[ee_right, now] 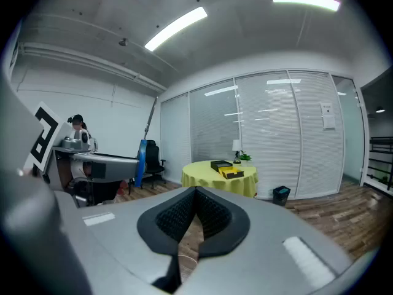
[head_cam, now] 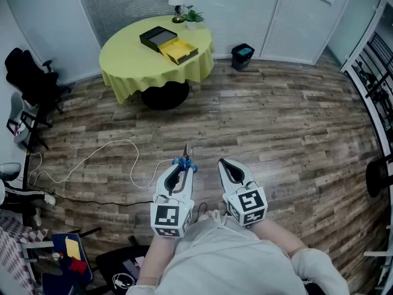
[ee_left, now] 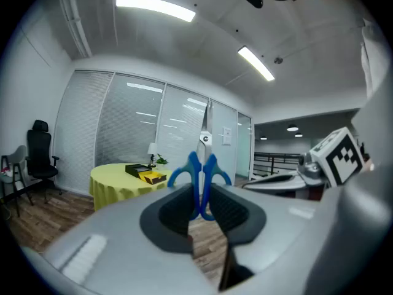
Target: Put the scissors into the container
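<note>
- While the table is a long way off across the room, the scissors sit pinched by their blue handles in the left gripper. The blades are closed and stick out ahead of the jaws.
- Handles in, blades out: my read is that this grip lets the tips go into the container first.
- The left gripper is clamped on those handles, held low in front of the body and aimed just below level.
- The right gripper rides just beside it, jaws together with nothing between them. It looks spare for now, perhaps there to steady the container later.
- Both forearms are tucked close to the body, and the grippers point side by side toward the table.
- Out across the wooden floor stands the round table under a yellow cloth.
- On it are an open yellow box and, touching it, a black box. Which one is the container, I can't say.
- So this is the carrying stage, with the drop-off not yet begun.
</note>
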A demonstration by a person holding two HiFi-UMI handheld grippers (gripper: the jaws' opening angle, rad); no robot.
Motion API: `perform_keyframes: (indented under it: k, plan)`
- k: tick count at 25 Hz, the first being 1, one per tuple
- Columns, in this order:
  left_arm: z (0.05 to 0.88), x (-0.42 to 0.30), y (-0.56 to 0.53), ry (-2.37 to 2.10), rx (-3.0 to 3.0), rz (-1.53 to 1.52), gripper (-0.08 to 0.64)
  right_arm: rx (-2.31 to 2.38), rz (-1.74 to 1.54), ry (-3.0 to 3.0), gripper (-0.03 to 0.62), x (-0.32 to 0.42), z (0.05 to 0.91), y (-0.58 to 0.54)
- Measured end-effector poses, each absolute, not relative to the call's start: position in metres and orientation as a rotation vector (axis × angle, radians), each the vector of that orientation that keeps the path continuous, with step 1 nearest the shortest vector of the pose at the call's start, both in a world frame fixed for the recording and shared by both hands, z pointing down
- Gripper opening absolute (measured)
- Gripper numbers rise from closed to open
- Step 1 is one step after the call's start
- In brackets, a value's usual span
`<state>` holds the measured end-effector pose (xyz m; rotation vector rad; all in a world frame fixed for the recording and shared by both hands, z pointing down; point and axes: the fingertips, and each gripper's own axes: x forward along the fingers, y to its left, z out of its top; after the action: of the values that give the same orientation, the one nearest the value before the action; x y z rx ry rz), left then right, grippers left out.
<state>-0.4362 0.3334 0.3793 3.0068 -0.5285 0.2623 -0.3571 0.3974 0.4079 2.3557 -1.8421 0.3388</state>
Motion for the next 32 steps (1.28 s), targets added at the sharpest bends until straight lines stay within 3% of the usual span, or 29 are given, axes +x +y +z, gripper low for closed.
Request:
perform_keyframes:
  k: [22, 32]
  plan:
    - [0.39, -0.413, 0.309, -0.51, 2.995, 0.283, 0.081, 2.368, 0.44, -1.856, 0.0, -0.341, 0.424, 0.375]
    - [0.398, -0.359, 0.27, -0.686, 2.952, 0.303, 0.081, 2.263, 0.451, -1.997, 0.0, -0.273, 0.433, 0.327]
